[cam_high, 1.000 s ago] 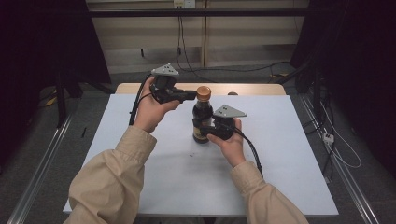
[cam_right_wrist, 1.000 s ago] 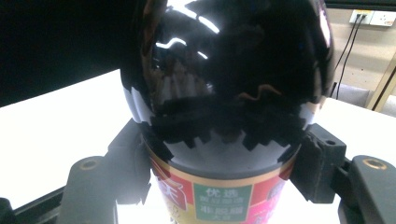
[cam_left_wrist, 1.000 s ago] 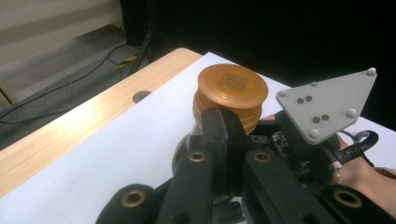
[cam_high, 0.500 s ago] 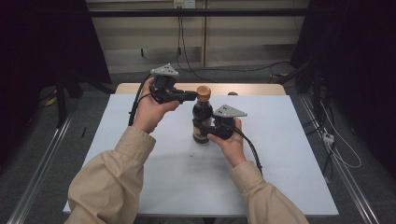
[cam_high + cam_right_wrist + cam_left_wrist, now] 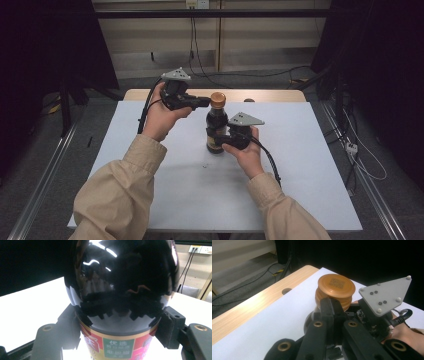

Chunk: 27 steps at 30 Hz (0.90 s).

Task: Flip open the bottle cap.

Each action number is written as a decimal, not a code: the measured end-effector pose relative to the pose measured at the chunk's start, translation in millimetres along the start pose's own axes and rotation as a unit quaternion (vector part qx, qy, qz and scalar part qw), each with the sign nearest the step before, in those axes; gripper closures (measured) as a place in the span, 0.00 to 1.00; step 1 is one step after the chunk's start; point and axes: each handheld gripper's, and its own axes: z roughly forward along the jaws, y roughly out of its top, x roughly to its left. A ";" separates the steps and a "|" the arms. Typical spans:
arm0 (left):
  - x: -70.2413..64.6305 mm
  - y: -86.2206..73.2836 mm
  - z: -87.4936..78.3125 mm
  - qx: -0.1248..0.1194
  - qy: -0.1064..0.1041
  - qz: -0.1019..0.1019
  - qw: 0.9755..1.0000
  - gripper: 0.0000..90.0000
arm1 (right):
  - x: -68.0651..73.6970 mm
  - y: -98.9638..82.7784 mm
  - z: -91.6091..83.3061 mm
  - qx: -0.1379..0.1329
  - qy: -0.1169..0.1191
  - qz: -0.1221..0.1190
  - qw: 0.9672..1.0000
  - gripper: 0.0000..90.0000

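A dark sauce bottle (image 5: 216,127) with an orange cap (image 5: 217,99) stands upright on the white table (image 5: 305,165). My right gripper (image 5: 221,142) is shut on the bottle's lower body, its jaws pressing either side just above the red and green label (image 5: 118,345). In the right gripper view the glossy bottle (image 5: 120,277) sits between the jaws of the right gripper (image 5: 121,322). My left gripper (image 5: 205,102) is held level, jaws shut together, its tip right at the side of the cap (image 5: 335,286). In the left gripper view, the left gripper (image 5: 332,303) has nothing between its jaws.
A wooden strip (image 5: 270,95) with a small hole (image 5: 286,291) runs along the table's far edge. Cables lie on the floor behind the table (image 5: 280,72). Metal rails (image 5: 45,190) flank the table on both sides.
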 end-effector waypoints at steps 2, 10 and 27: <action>-1.2 0.5 -0.3 0.002 -0.002 0.002 1.000 1.00 | -0.1 0.0 -0.3 0.001 0.000 0.000 1.000 0.35; -2.1 2.5 1.7 0.002 0.001 0.005 1.000 1.00 | -0.9 -0.7 -0.5 -0.001 0.000 0.004 1.000 0.35; -25.0 33.3 10.7 -0.023 -0.029 0.018 0.999 1.00 | 7.0 2.6 4.0 0.006 -0.001 -0.025 1.000 0.36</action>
